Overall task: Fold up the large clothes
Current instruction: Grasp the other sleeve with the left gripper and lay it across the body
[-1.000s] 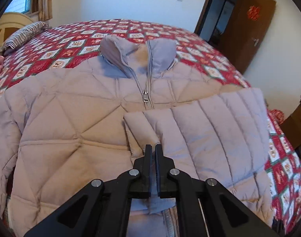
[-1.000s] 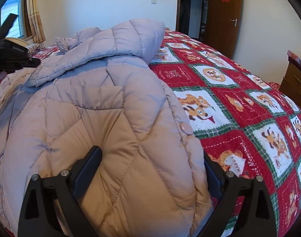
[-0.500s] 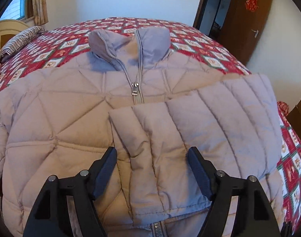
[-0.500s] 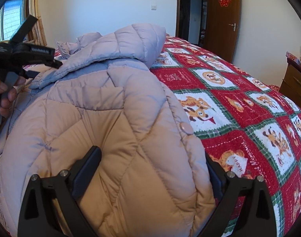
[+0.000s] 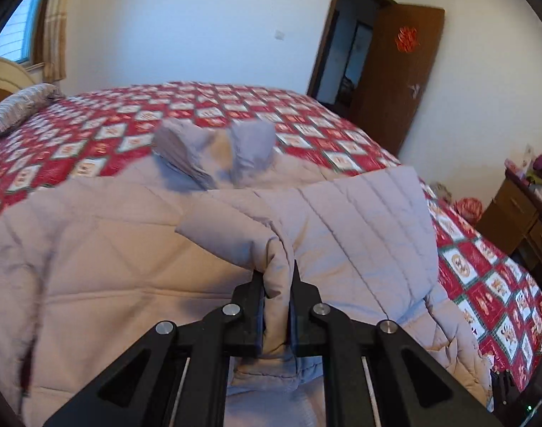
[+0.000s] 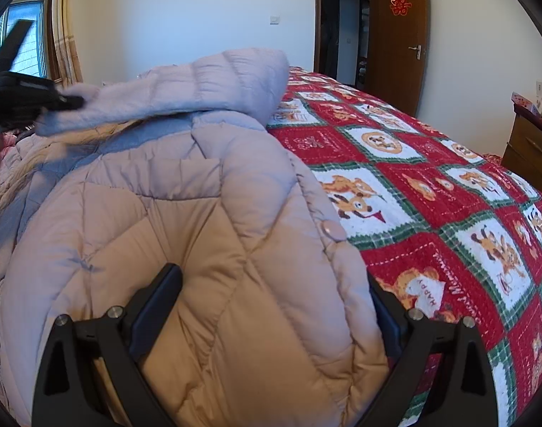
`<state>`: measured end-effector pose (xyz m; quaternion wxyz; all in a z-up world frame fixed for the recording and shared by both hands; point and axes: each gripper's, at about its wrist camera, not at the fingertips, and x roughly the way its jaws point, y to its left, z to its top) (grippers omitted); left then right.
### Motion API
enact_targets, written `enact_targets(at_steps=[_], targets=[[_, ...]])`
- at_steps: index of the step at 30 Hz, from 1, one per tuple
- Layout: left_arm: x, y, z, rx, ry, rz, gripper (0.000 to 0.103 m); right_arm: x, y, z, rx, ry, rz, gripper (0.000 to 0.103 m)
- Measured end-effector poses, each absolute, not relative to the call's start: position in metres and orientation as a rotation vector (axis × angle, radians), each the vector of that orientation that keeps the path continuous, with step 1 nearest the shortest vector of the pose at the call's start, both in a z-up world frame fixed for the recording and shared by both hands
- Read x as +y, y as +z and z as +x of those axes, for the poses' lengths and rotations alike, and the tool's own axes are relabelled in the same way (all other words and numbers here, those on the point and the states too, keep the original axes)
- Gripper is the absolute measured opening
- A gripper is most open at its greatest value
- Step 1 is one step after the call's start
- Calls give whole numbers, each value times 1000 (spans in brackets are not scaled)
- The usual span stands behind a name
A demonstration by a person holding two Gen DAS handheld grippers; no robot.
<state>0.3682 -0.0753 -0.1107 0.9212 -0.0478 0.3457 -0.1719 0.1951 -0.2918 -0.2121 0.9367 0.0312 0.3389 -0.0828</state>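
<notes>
A large pale pink quilted puffer jacket (image 5: pixel 104 249) lies front-up on the bed, collar (image 5: pixel 214 149) at the far side. Its sleeve (image 5: pixel 360 227) is folded across the chest. My left gripper (image 5: pixel 276 284) is shut on the sleeve's cuff and lifts it off the jacket. In the right wrist view the jacket's side (image 6: pixel 207 256) bulges between the spread jaws of my open right gripper (image 6: pixel 274 306); whether they touch it I cannot tell. The left gripper (image 6: pixel 25 99) shows there at the far left, holding the raised sleeve (image 6: pixel 200 85).
The bed has a red, white and green cartoon quilt (image 6: pixel 431 195). A striped pillow (image 5: pixel 18 110) lies at the far left. A brown open door (image 5: pixel 395 71) and a wooden dresser (image 5: pixel 520 213) stand to the right of the bed.
My left gripper opened over the cuff half a second ago, then closed on it and raised it. The right gripper stayed open around the jacket's side.
</notes>
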Motion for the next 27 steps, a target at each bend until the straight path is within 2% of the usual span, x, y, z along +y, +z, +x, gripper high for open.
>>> enact_targets(at_steps=[5,9,14,15,16,18,19,23,27], targets=[[-41,-127,363,727,-237,-48,9,-291,-212,194,692,-173,62,98],[-31,-159,359,798,-187,-54,15,-291,-211,195,703,-174,61,98],[-24,-142,355,766,-87,-11,41,-296,-194,200,807,-146,94,98],[-23,-132,354,729,-54,10,52,-297,-185,199,811,-132,97,98],[-23,-121,352,680,-11,32,69,-297,-178,198,800,-125,92,98],[-24,-105,348,598,47,44,90,-296,-155,200,759,-118,57,98],[-24,-97,348,549,44,30,95,-296,-147,204,742,-118,48,98],[-42,-96,370,555,3,7,95,-300,-118,245,646,-125,21,98],[-61,-118,399,619,-3,10,95,-291,-101,311,597,-62,8,85]])
